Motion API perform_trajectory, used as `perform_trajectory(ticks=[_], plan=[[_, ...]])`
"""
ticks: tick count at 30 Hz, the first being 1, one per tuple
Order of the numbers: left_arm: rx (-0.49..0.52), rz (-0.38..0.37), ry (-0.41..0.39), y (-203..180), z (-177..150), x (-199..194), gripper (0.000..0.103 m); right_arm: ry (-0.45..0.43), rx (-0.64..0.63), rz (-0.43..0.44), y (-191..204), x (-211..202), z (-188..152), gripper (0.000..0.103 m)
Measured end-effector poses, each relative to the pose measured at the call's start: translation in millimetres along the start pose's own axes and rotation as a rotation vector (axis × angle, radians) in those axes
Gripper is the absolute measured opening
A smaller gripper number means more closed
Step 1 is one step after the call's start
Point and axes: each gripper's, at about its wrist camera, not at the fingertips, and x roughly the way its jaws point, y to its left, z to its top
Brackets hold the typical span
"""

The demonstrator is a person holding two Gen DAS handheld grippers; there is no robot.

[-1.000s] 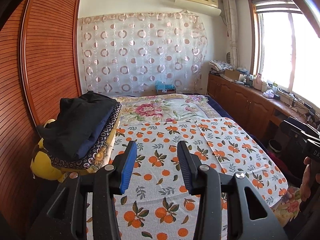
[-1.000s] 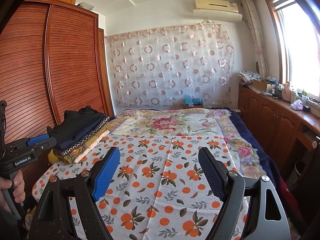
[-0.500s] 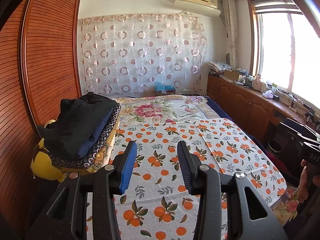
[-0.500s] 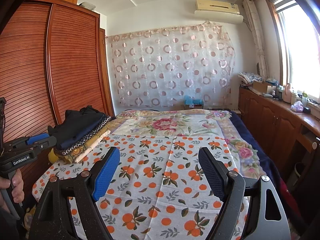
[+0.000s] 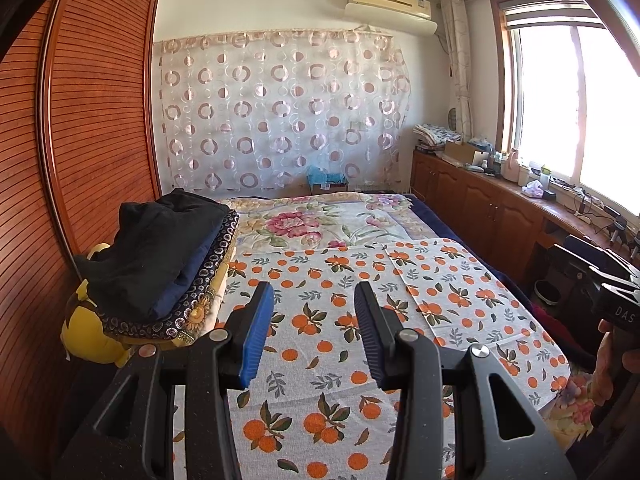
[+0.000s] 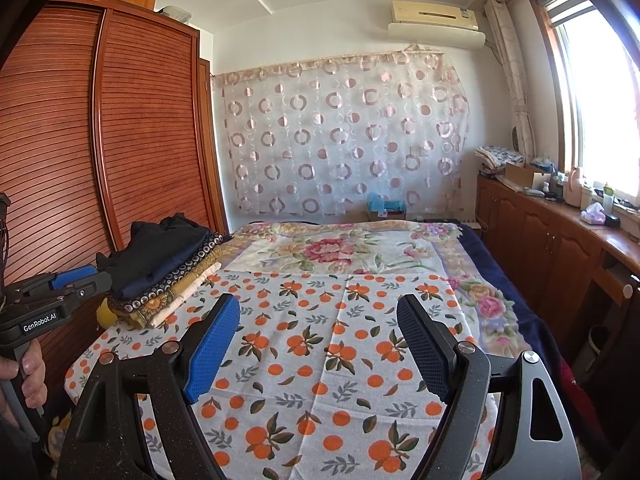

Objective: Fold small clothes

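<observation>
- The left gripper (image 5: 314, 330) hangs above the near part of the bed, its blue-padded fingers (image 5: 256, 334) parted with nothing between them; the gap is the narrower of the two.
- The right gripper (image 6: 318, 346) is held alongside over the same end of the bed, its jaws spread wide and empty.
- An orange-print cloth (image 5: 340, 320) lies spread flat over the near half of the bed, directly below and ahead of both tools; neither touches it.
- A second piece of the same print (image 5: 452, 284) overlaps it on the window side, its edge showing as a straight line.
- A stack of folded clothes (image 5: 160, 256), dark garments on top and patterned ones beneath, sits at the wardrobe side of the bed, ahead and to the left of the left gripper, well apart from the right one.
- A floral bedspread (image 5: 320, 224) covers the far half of the bed, beyond the print.
- A slatted wooden wardrobe (image 6: 120, 140) stands just beside the stack.
</observation>
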Motion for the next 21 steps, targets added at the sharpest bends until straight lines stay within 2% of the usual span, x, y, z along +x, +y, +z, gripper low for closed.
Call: perform_trajectory(ticks=[21], plan=[[-0.001,0.001,-0.001,-0.7,-1.4,0.4,0.043,-0.004,-0.005,0.006,-5.0,-0.6,0.1,0.083]])
